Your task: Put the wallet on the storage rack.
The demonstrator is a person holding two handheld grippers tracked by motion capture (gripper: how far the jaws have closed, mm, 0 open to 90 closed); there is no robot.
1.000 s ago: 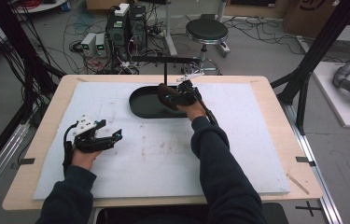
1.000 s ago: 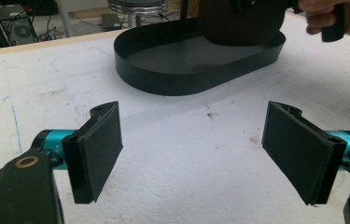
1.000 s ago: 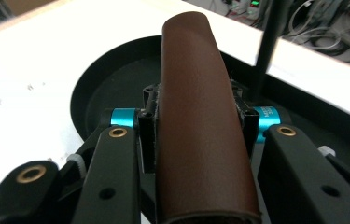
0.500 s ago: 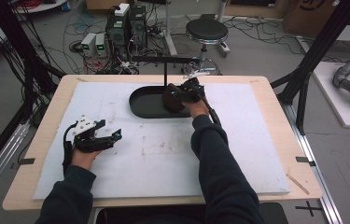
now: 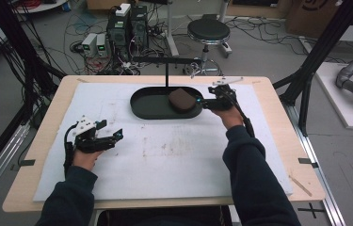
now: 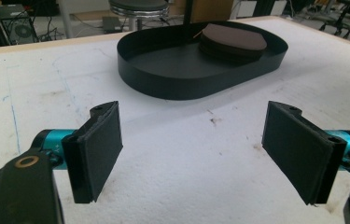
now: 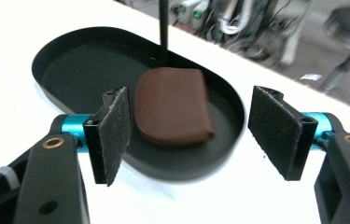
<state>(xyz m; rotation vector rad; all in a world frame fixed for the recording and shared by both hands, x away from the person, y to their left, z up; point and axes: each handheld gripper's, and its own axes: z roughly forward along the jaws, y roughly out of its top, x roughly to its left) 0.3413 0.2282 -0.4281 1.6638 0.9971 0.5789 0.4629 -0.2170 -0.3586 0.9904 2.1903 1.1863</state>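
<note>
A brown, flat, rounded pouch (image 5: 180,100) lies in the right end of a black oval tray (image 5: 141,106). My right gripper (image 5: 203,102) hovers just right of the tray's rim. Its jaws have just been opening and stand open with nothing between them. In the right gripper view the pouch (image 7: 172,105) rests on the tray floor (image 7: 79,65), beyond the right gripper (image 7: 196,135). My left gripper (image 5: 116,136) sits low over the white mat at the left, open and empty. In the left gripper view, the tray (image 6: 177,81) and pouch (image 6: 233,39) lie ahead of the left gripper (image 6: 200,158).
A thin black T-shaped stand (image 5: 166,70) rises at the tray's back edge. A white mat (image 5: 174,160) covers most of the wooden table (image 5: 277,108). Behind the table are a stool (image 5: 208,30), equipment boxes (image 5: 127,23) and cables on the floor.
My right gripper has let go of the brown pouch, opened, and drawn back to the right out of the tray. The pouch stays in the tray. The left gripper has not moved.
</note>
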